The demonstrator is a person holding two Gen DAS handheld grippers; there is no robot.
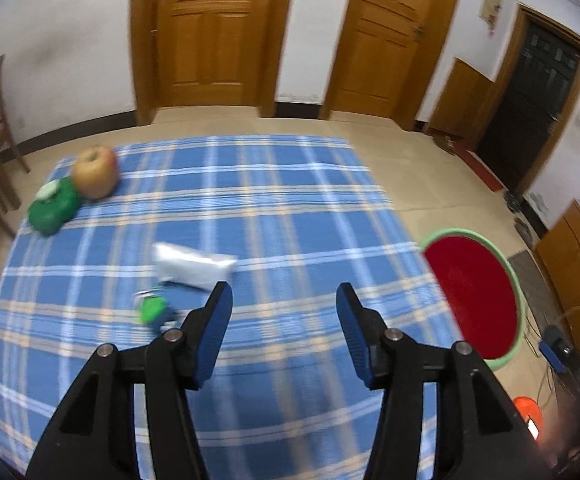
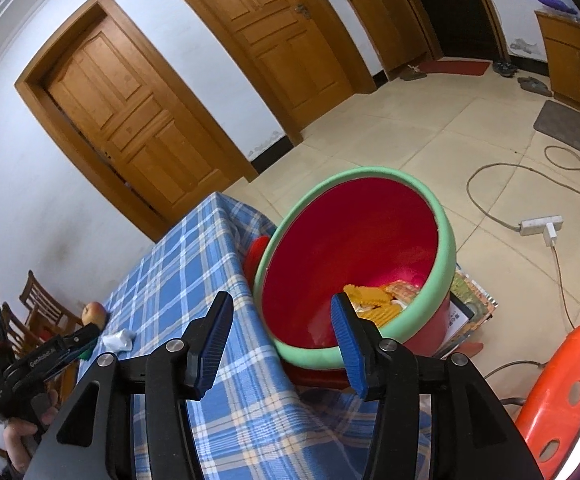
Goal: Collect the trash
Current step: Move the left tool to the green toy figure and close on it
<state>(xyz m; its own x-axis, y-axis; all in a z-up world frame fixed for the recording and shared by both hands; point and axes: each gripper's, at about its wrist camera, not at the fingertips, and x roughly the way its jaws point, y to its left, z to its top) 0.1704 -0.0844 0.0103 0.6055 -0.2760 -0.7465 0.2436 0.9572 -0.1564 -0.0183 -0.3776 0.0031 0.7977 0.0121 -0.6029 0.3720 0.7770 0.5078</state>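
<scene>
At the bottom of the left wrist view, the left gripper [image 1: 284, 294] is showing its fingers [image 1: 218, 320] standing apart with nothing between them, above the blue plaid cloth of the worktop [image 1: 290, 208]. Just beyond the left finger, a small green-and-blue scrap [image 1: 154, 310] is lying on the cloth, blurred. Next to it, a white crumpled wrapper [image 1: 192, 266] is resting at centre left. Farther off, at upper left, a green container [image 1: 52, 210] is sitting against an apple [image 1: 94, 172]. At the right edge of the frame, a red bin with a green rim [image 1: 477, 300] is standing beside the worktop.

At the bottom of the right wrist view, the right gripper [image 2: 282, 302] is holding its fingers [image 2: 347, 340] apart and empty, hanging over the bin [image 2: 445, 240]. Yellow and orange wrappers [image 2: 377, 302] are lying inside it. Two wooden doors [image 2: 138, 120] are filling the upper frame.
</scene>
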